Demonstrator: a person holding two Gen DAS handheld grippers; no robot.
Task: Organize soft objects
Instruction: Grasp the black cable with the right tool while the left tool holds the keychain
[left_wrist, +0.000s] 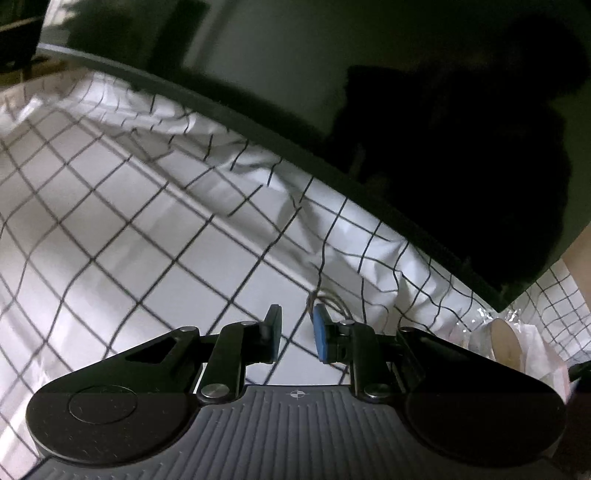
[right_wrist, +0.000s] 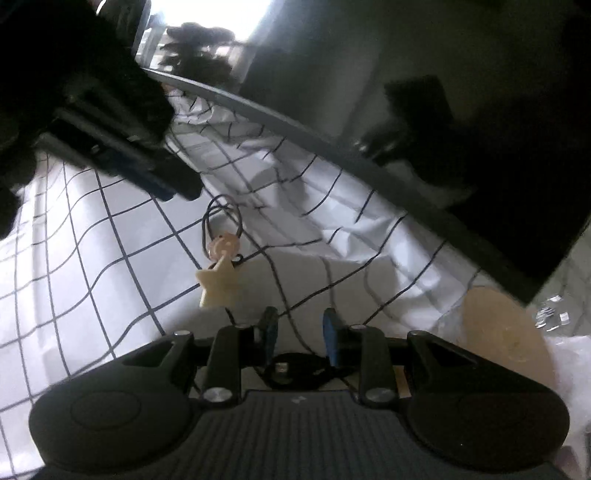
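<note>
Through the left wrist view, seeing the left gripper (left_wrist: 297, 334) hanging over the white grid-checked cloth (left_wrist: 122, 229), jaws narrowly parted, thin cord (left_wrist: 334, 301) lying by the blue pad (left_wrist: 320, 334), hold impossible to confirm. Through the right wrist view, watching the right gripper (right_wrist: 300, 338) likewise narrowly parted, cord between the pads, star charm (right_wrist: 220, 282) lying just ahead on the cloth, below the left gripper

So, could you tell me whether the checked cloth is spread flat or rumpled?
Mostly spread, rumpled along the far edge: the checked cloth lies smooth nearby, but its grid lines buckle into folds beside the dark panel.
</note>
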